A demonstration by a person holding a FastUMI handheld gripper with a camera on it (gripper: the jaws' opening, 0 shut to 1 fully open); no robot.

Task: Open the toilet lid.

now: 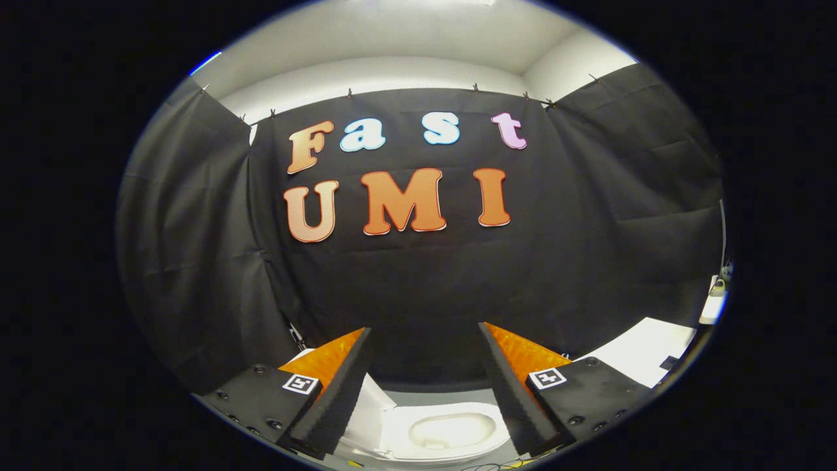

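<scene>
1. Your gripper (425, 392) is spread wide, holding nothing.
2. The toilet (451, 432) sits low between the fingers, beneath the booth wall (418, 288).
3. Its lid looks rigid, smooth, likely slippery; hook its front edge.

A white toilet (431, 428) with a glossy white lid (451, 430) sits below and between the spread-apart fingers of the tongs (425, 366). Each finger's base carries a small square marker (301, 384), white with a black blocky pattern. The booth wall (418, 281) behind is matte black cloth, creased in soft folds. Above the cloth, the room wall (392, 72) and ceiling are plain off-white. A flat white panel (644, 356) lies to the right.
</scene>
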